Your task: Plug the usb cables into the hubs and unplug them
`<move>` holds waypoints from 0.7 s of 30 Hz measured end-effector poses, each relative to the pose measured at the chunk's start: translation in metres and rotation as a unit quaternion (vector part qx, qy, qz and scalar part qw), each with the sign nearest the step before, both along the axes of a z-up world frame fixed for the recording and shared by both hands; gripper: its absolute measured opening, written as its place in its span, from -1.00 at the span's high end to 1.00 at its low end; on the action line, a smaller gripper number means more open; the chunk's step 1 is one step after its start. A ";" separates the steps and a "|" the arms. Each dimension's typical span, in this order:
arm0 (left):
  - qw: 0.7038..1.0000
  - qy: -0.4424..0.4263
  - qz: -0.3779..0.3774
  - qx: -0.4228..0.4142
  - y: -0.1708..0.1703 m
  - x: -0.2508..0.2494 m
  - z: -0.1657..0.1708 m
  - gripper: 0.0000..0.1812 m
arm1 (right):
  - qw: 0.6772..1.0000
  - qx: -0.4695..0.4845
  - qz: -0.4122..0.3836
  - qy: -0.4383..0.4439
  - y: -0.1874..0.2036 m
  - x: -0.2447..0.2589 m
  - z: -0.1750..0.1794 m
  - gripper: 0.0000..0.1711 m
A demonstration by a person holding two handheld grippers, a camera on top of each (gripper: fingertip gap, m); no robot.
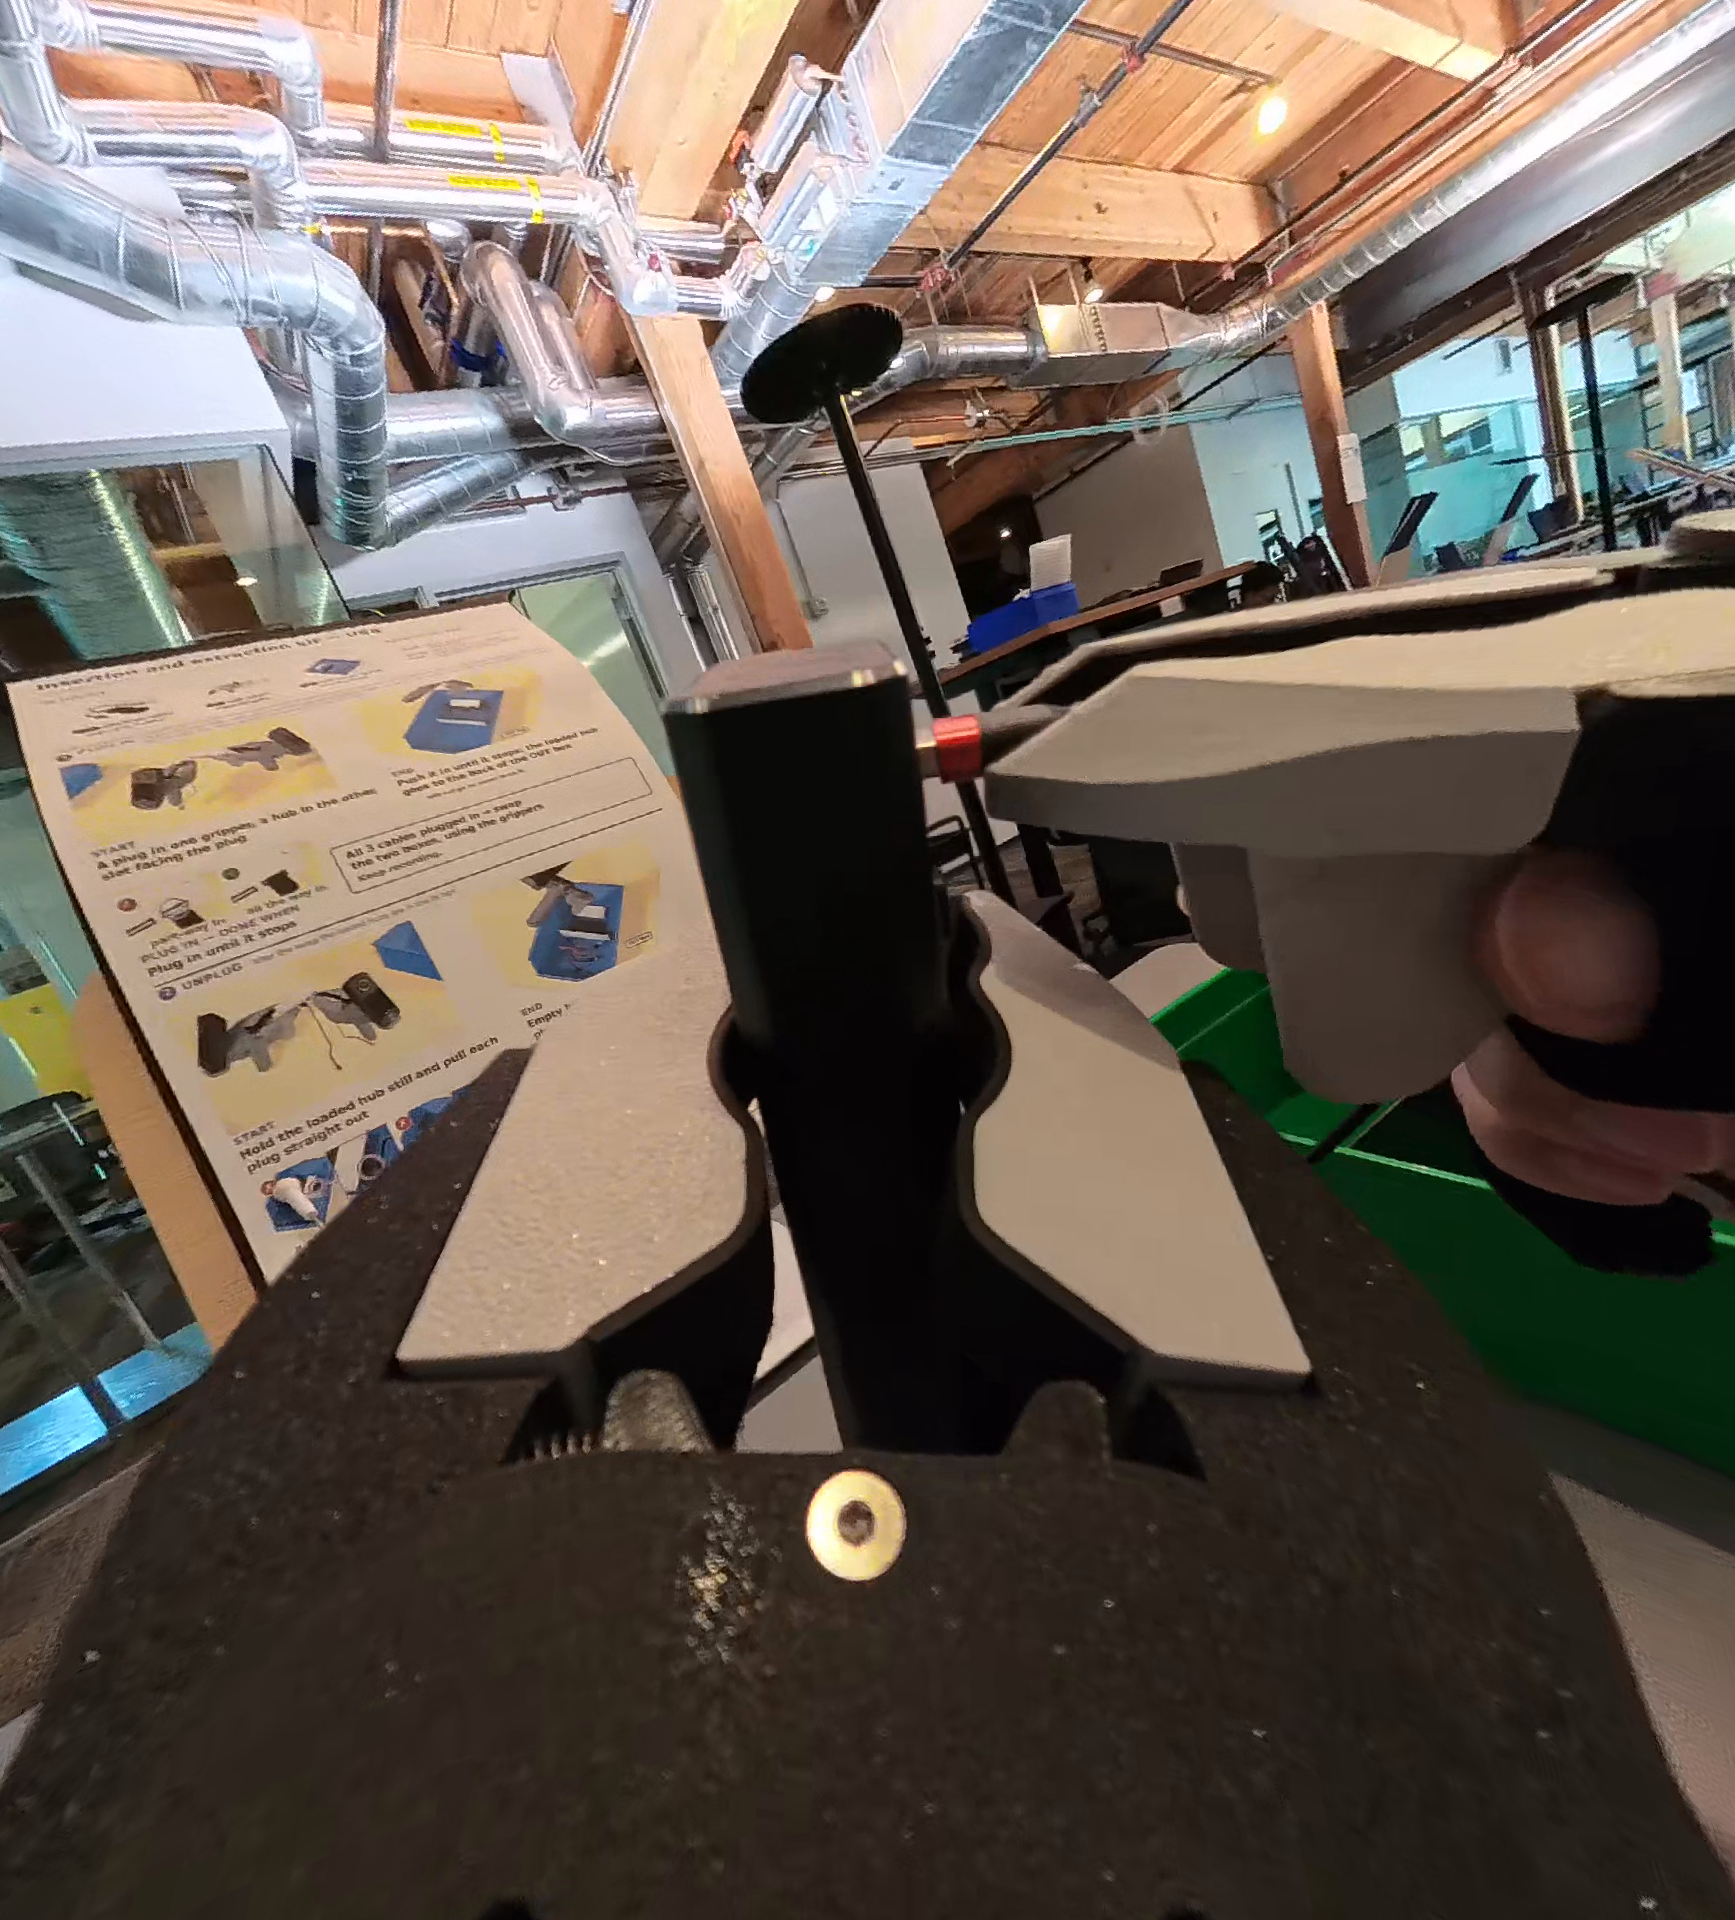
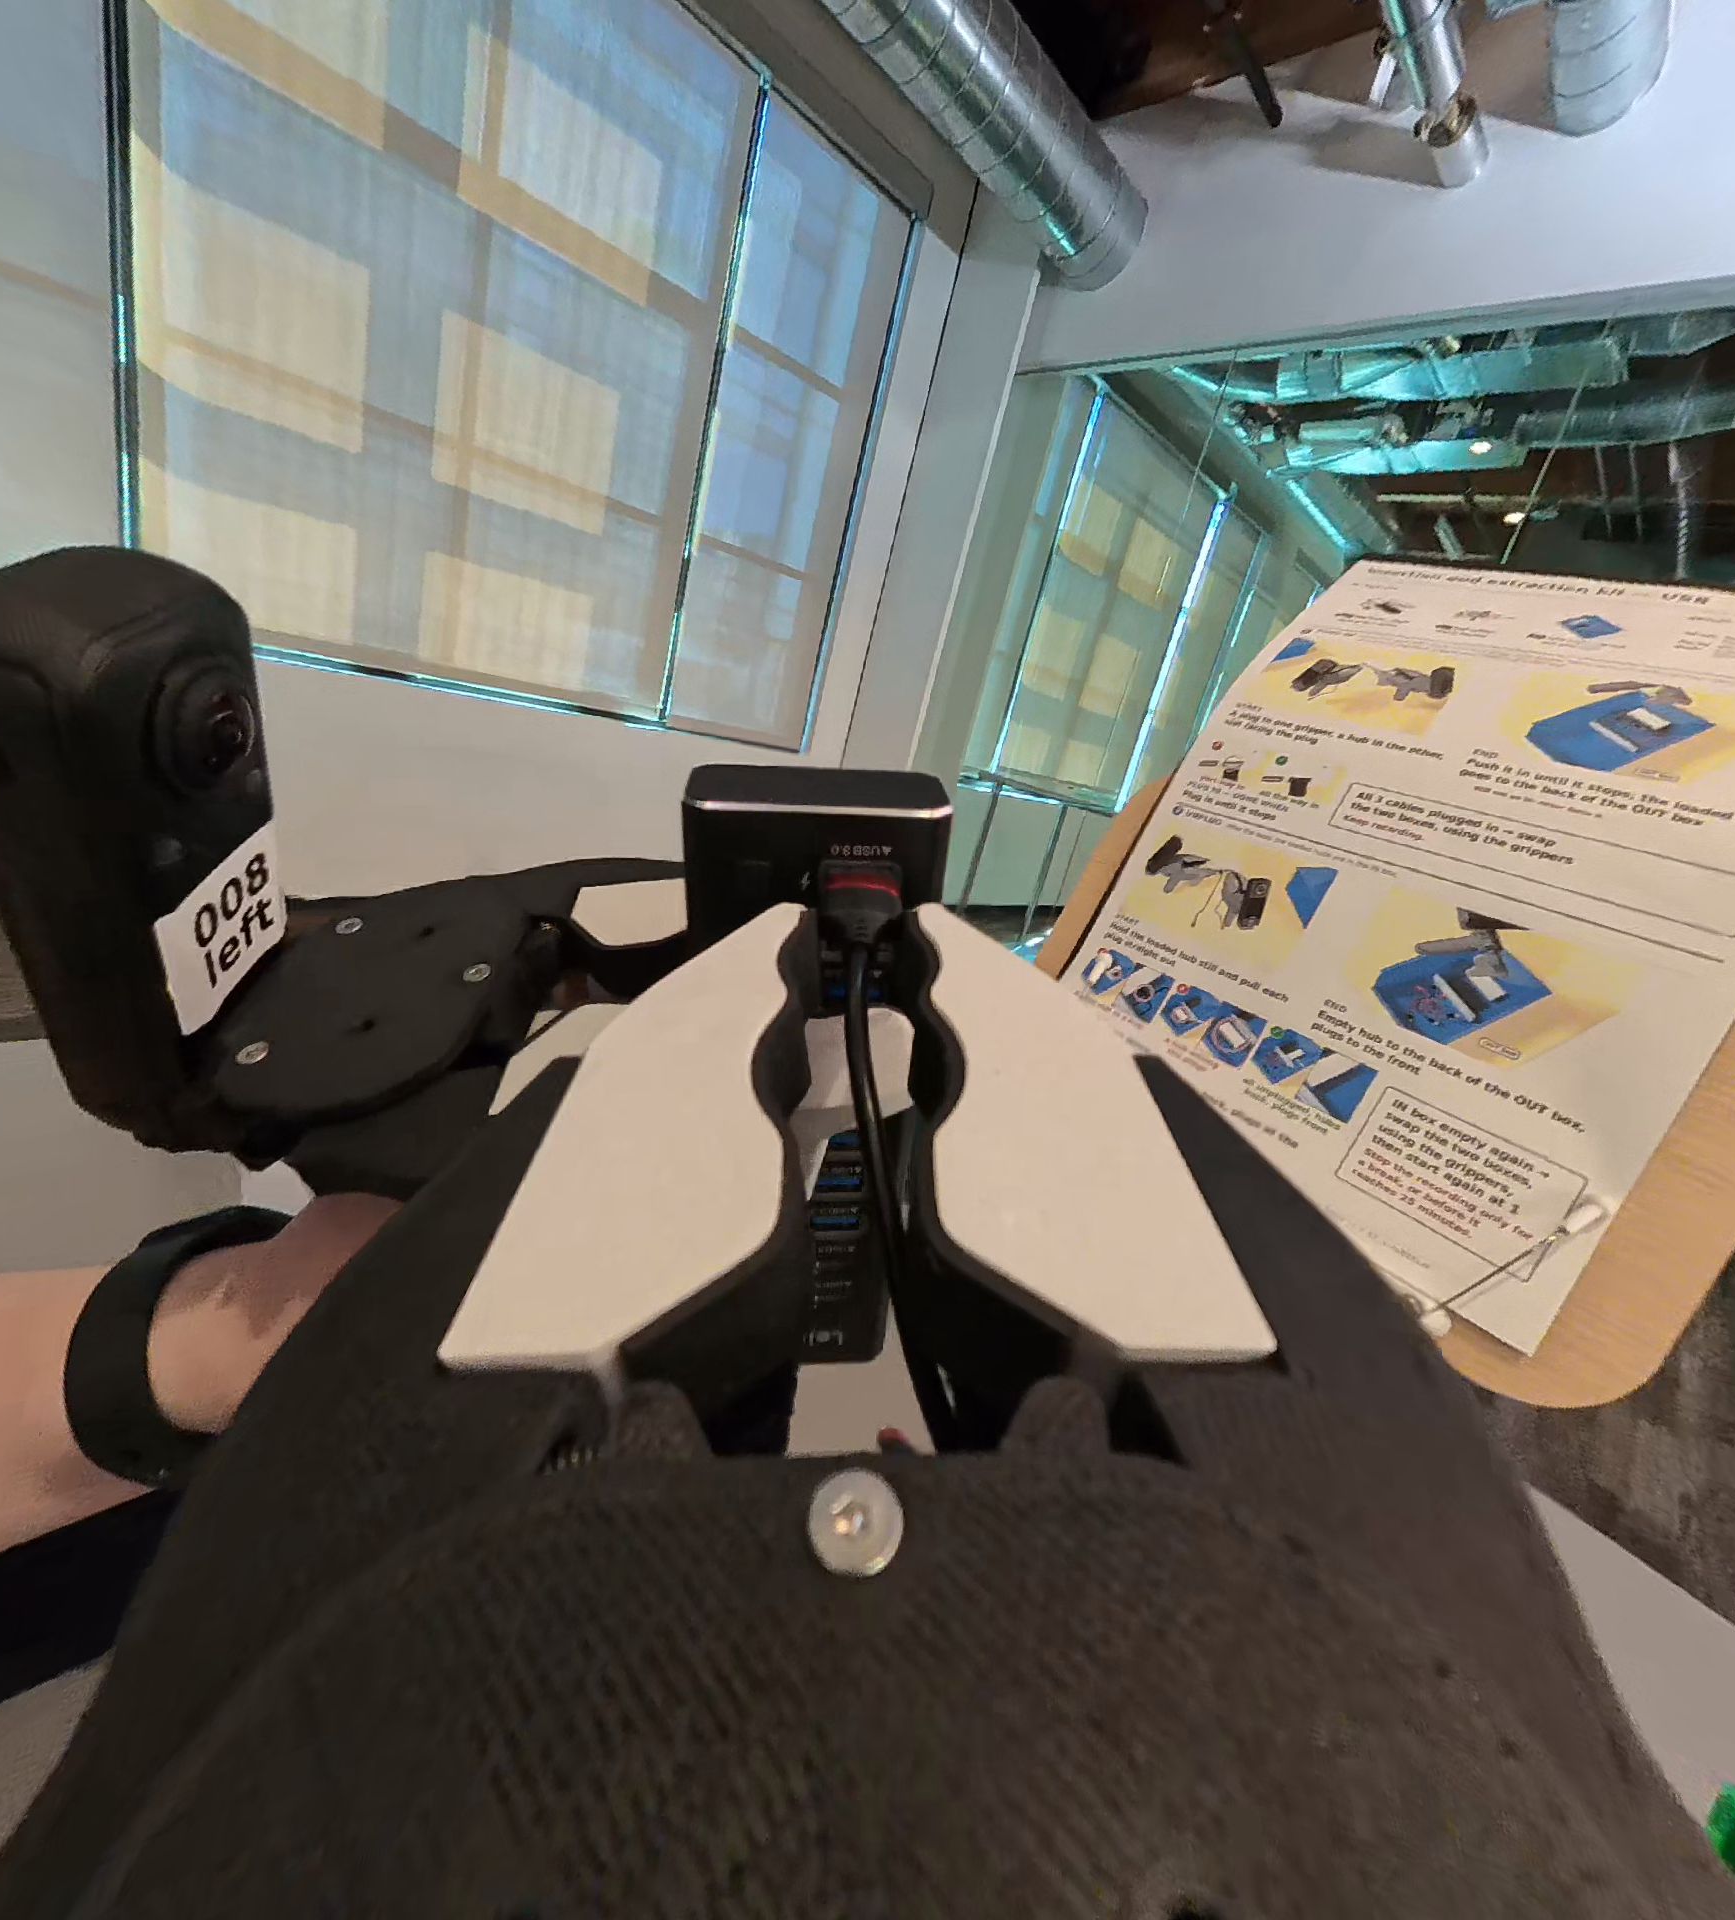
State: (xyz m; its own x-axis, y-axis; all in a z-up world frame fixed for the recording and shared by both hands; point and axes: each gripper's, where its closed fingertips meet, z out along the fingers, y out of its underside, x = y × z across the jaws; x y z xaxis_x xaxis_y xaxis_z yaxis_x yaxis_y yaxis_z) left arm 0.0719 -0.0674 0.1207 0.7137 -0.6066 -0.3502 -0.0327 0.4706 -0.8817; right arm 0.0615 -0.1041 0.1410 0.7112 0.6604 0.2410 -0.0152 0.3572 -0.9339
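My left gripper (image 1: pixel 847 977) is shut on a black USB hub (image 1: pixel 801 831) and holds it upright, its top end above the fingertips. My right gripper (image 2: pixel 858 920) is shut on a black USB plug with a red collar (image 2: pixel 858 888), which sits in a port near the hub's top end (image 2: pixel 738 831). In the left wrist view the right gripper (image 1: pixel 998 748) comes in from the right, and the plug (image 1: pixel 954 748) meets the hub's side with a thin strip of metal showing. The plug's black cable (image 2: pixel 868 1091) runs back between the right fingers. Lower ports show blue.
An instruction sheet on a wooden board (image 1: pixel 343 883) leans to the left of the hub; it also shows in the right wrist view (image 2: pixel 1465 935). A green bin (image 1: pixel 1465 1299) stands at the right. A black stand with a disc top (image 1: pixel 821 364) rises behind. A person's hand (image 1: pixel 1569 956) holds the right gripper. Tip to tip, the grippers are about 4 centimeters apart.
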 end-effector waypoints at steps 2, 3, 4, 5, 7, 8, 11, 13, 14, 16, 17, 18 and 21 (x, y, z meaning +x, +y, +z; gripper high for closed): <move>1.000 0.005 0.004 0.012 -0.002 -0.001 0.002 0.64 | 1.000 0.008 -0.002 -0.003 -0.002 -0.001 0.000 0.81; 1.000 0.012 0.006 0.020 -0.003 -0.002 0.003 0.64 | 1.000 0.006 0.003 -0.003 -0.003 -0.001 0.001 0.81; 1.000 0.022 0.002 0.022 -0.004 -0.001 0.003 0.64 | 1.000 0.005 0.008 -0.003 -0.004 -0.001 0.001 0.81; 0.999 0.031 0.000 0.025 -0.005 -0.001 0.003 0.65 | 1.000 0.004 0.012 -0.004 -0.004 -0.001 0.001 0.81; 0.999 0.036 -0.011 0.028 -0.007 0.000 0.004 0.65 | 1.000 0.002 0.020 -0.004 -0.005 -0.001 0.001 0.81; 0.999 0.037 -0.009 0.024 -0.007 0.000 0.003 0.65 | 1.000 0.004 0.018 -0.004 -0.005 -0.001 0.001 0.81; 0.998 0.046 0.018 0.034 -0.004 -0.001 0.002 0.64 | 1.000 -0.004 0.014 0.006 -0.002 0.000 -0.001 0.81; 0.998 0.049 0.012 0.027 -0.003 0.000 0.000 0.64 | 1.000 -0.005 0.012 0.006 -0.001 0.001 -0.001 0.82; 0.998 0.050 0.012 0.026 -0.002 0.000 0.000 0.64 | 1.000 -0.005 0.009 0.005 -0.001 0.001 -0.002 0.82; 0.999 0.049 0.008 0.018 -0.001 0.001 -0.002 0.62 | 1.000 -0.007 0.007 0.006 0.001 0.001 -0.003 0.82; 0.999 0.048 -0.001 0.003 0.001 0.003 -0.005 0.61 | 1.000 -0.009 0.003 0.007 0.004 0.002 -0.004 0.82; 0.999 0.045 -0.009 -0.024 0.006 0.005 -0.011 0.60 | 1.000 -0.011 -0.006 0.004 0.009 0.004 -0.007 0.82; 0.999 0.022 -0.015 -0.047 0.024 0.011 -0.036 0.57 | 0.999 -0.024 -0.005 -0.029 0.031 0.008 -0.026 0.82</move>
State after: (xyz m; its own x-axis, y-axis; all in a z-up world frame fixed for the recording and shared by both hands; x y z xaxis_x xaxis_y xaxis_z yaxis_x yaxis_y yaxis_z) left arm 0.0829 -0.0430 0.0850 0.6791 -0.6595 -0.3222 -0.0597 0.3879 -0.9198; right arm 0.0692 -0.0734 0.1146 0.7033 0.6656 0.2496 0.0419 0.3118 -0.9492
